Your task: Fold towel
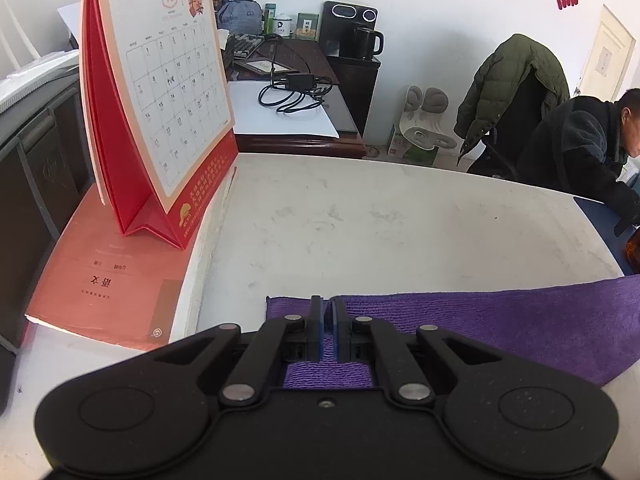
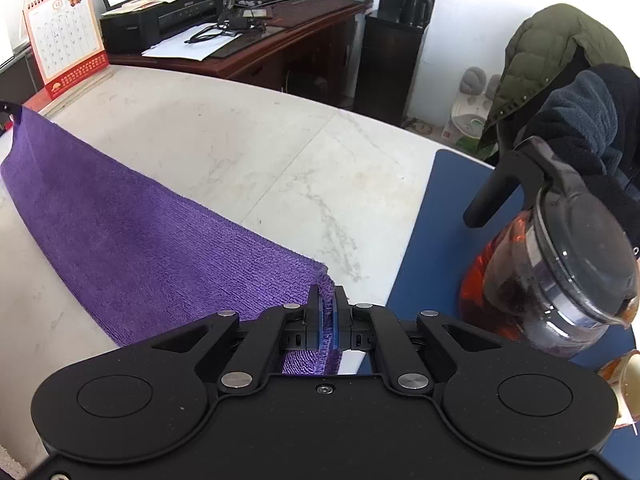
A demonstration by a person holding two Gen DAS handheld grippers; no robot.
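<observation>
A purple towel (image 1: 500,320) is stretched between my two grippers above the white marble table (image 1: 380,220). My left gripper (image 1: 329,312) is shut on the towel's left corner. In the right wrist view the towel (image 2: 132,232) runs from the far left down to my right gripper (image 2: 328,304), which is shut on its right corner. The towel hangs as a taut band, its top edge lifted off the table (image 2: 240,152). The left gripper's tip (image 2: 10,110) shows at the towel's far end.
A red desk calendar (image 1: 160,112) stands on a red book (image 1: 108,280) at the table's left. A glass teapot with red tea (image 2: 552,272) stands on a blue mat (image 2: 436,232) close right of my right gripper. A seated person (image 1: 592,148) is at the far right.
</observation>
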